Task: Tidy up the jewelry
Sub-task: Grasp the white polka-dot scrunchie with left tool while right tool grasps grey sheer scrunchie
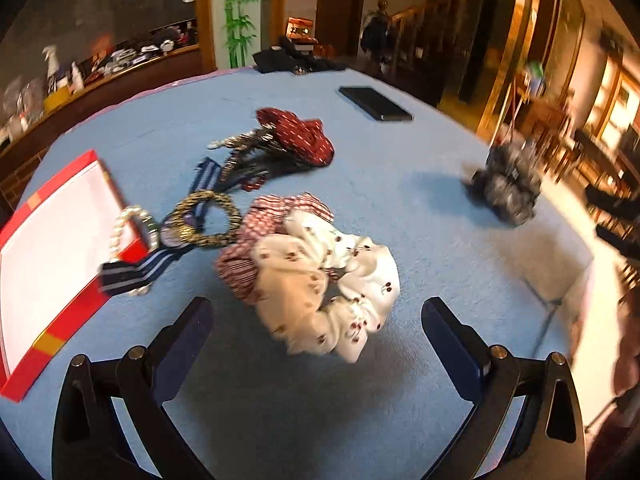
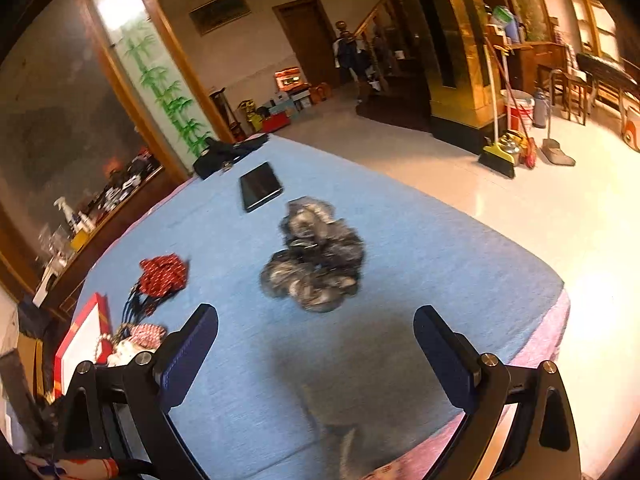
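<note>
The left hand-held gripper (image 1: 316,316) is spread wide and holds nothing; it hangs above the table (image 1: 420,160) with its jaws on both sides of the white cherry-print scrunchie (image 1: 328,292), low in the centre of the left wrist view. This scrunchie lies against a red-and-white checked scrunchie (image 1: 260,236). Further to the left are a gold-and-black ring (image 1: 206,220), a pearl bracelet (image 1: 124,224) on the edge of the red box (image 1: 52,248), and a striped ribbon (image 1: 136,270). Higher in the frame lies a dark red scrunchie (image 1: 300,136).

The right hand-held gripper (image 2: 316,336) is also wide and empty, pointing at the grey scrunchie (image 2: 316,260) in the middle of its view.

I judge that the step is the approach for picking. The next move probably needs a lowering over the white scrunchie and a closing on its soft folds, without catching the checked one.
</note>
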`<action>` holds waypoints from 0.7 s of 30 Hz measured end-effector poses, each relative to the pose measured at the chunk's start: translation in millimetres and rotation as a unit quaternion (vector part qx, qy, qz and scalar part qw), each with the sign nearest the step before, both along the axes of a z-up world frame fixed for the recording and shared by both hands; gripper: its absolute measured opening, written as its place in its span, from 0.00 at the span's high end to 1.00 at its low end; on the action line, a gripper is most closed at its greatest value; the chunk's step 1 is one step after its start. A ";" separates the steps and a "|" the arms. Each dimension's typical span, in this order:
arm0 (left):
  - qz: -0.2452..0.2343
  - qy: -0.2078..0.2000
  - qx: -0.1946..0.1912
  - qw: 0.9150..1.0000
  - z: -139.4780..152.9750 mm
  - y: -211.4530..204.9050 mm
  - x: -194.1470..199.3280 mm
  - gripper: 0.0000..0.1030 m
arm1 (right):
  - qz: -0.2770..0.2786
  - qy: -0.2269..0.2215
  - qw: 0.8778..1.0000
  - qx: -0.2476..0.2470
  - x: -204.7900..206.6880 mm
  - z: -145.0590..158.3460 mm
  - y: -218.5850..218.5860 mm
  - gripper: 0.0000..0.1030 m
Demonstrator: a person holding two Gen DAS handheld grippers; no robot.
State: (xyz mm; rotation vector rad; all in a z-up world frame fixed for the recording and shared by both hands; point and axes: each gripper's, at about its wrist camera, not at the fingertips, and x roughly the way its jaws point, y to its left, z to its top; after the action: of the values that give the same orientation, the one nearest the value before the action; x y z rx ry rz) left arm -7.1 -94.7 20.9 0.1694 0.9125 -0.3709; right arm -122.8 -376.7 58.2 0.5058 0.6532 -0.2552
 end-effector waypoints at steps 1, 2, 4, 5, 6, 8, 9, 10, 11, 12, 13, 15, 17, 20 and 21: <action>-0.001 -0.002 0.006 1.000 -2.9 -4.5 1.2 0.00 | -0.006 0.002 1.000 0.002 -0.2 -1.6 -5.5 0.03; -0.001 -0.005 0.012 1.000 -6.5 -8.4 4.2 0.00 | -0.010 0.003 1.000 0.004 -0.2 -2.9 -8.9 0.03; 0.007 -0.010 0.024 1.000 -10.2 -12.0 9.7 0.01 | -0.020 0.007 1.000 0.008 0.7 -6.0 -17.5 0.03; 0.009 -0.012 0.025 1.000 -12.1 -13.3 13.9 0.06 | -0.023 0.007 1.000 0.009 1.8 -6.9 -20.1 0.03; 0.014 -0.010 0.023 1.000 -13.2 -11.9 18.3 0.19 | -0.026 0.008 1.000 0.011 3.0 -7.9 -23.1 0.03; 0.018 0.000 0.014 1.000 -17.3 -7.9 26.0 0.50 | -0.031 0.009 0.999 0.012 6.3 -9.2 -28.6 0.03; 0.020 0.010 0.002 1.000 -19.7 -3.7 30.4 0.65 | -0.030 0.009 0.999 0.011 9.8 -9.4 -30.1 0.03; 0.022 0.017 -0.007 1.000 -21.6 0.2 33.8 0.65 | -0.029 0.010 0.999 0.009 13.0 -9.6 -30.4 0.03; 0.022 0.017 -0.014 1.000 -22.3 2.5 34.5 0.66 | -0.026 0.012 1.000 0.002 19.6 -9.5 -30.6 0.03; 0.023 0.013 -0.025 0.999 -21.0 5.8 35.0 0.70 | -0.023 0.016 1.000 -0.003 25.5 -9.5 -30.1 0.03; 0.022 0.006 -0.035 0.999 -18.4 8.5 33.4 0.72 | -0.016 0.021 1.000 -0.008 35.7 -9.9 -30.1 0.03; 0.022 -0.014 -0.050 0.998 -10.2 12.5 29.8 0.75 | -0.008 0.023 1.000 -0.011 51.5 -11.3 -30.7 0.03; 0.025 -0.042 -0.061 0.997 -0.4 17.8 25.2 0.75 | -0.011 0.038 0.999 -0.019 71.0 -16.1 -32.1 0.03; 0.037 -0.076 -0.063 0.994 9.2 24.0 22.3 0.75 | -0.001 0.060 0.998 -0.016 96.0 -29.5 -32.5 0.07; 0.042 -0.088 -0.064 0.993 12.2 27.1 22.3 0.75 | 0.000 0.070 0.997 -0.016 101.8 -34.4 -31.8 0.19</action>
State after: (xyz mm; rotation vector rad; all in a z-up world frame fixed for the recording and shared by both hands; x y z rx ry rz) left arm 15.2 -67.6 33.2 0.0451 0.7178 -0.3284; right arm -21.0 -408.5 23.8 0.4611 0.7838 -0.3029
